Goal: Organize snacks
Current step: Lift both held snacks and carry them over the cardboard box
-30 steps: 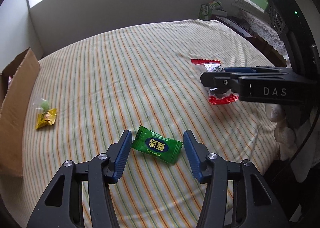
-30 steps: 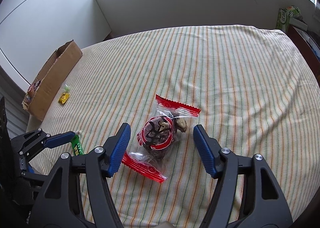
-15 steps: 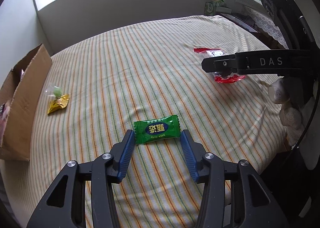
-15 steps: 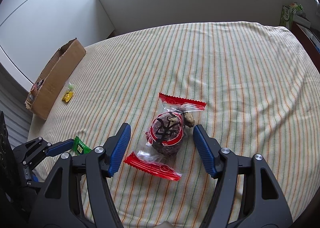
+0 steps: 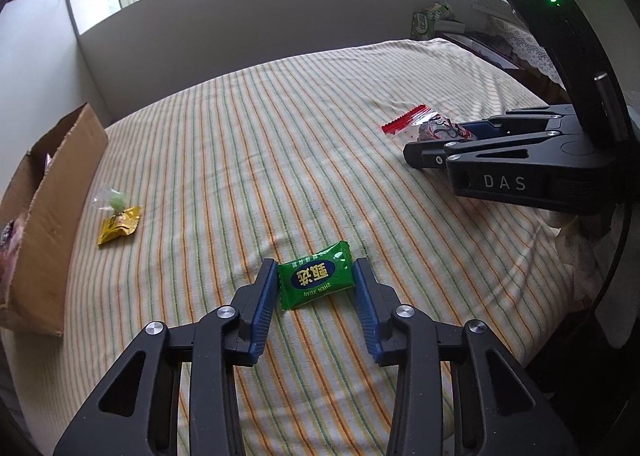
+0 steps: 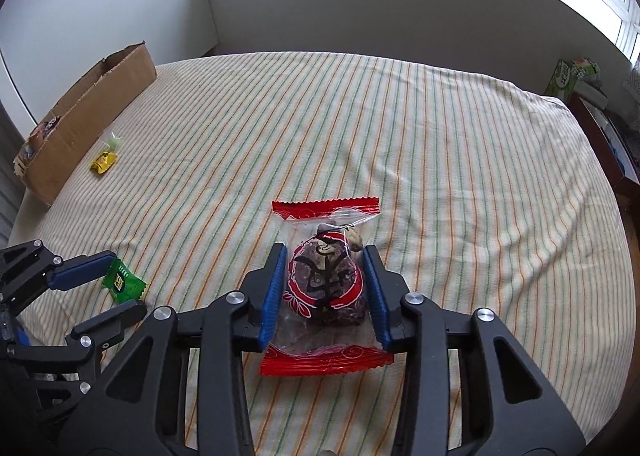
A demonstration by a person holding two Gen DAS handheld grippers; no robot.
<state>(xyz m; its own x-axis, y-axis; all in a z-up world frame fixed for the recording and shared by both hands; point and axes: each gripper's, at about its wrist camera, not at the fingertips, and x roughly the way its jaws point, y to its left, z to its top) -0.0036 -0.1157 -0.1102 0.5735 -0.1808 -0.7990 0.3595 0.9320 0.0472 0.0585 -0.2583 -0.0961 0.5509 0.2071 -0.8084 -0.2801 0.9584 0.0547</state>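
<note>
My left gripper [image 5: 316, 280] is shut on a green candy packet [image 5: 316, 279] that lies on the striped cloth; both blue pads touch its ends. It also shows in the right wrist view [image 6: 123, 282]. My right gripper [image 6: 325, 280] is shut on a clear red-edged snack bag [image 6: 324, 284] with dark contents, its pads pressed against both sides. The bag also shows in the left wrist view [image 5: 424, 126], with the right gripper [image 5: 430, 150] over it.
An open cardboard box [image 5: 44, 208] holding some snacks stands at the table's left edge, also in the right wrist view [image 6: 88, 112]. A yellow candy [image 5: 118, 225] and a small green-and-clear candy [image 5: 112, 201] lie beside it. A green tissue box [image 5: 430, 18] sits far right.
Both grippers have closed in from open onto their packets: the left on the green candy, the right on the red-edged bag. Both moved forward over them.
</note>
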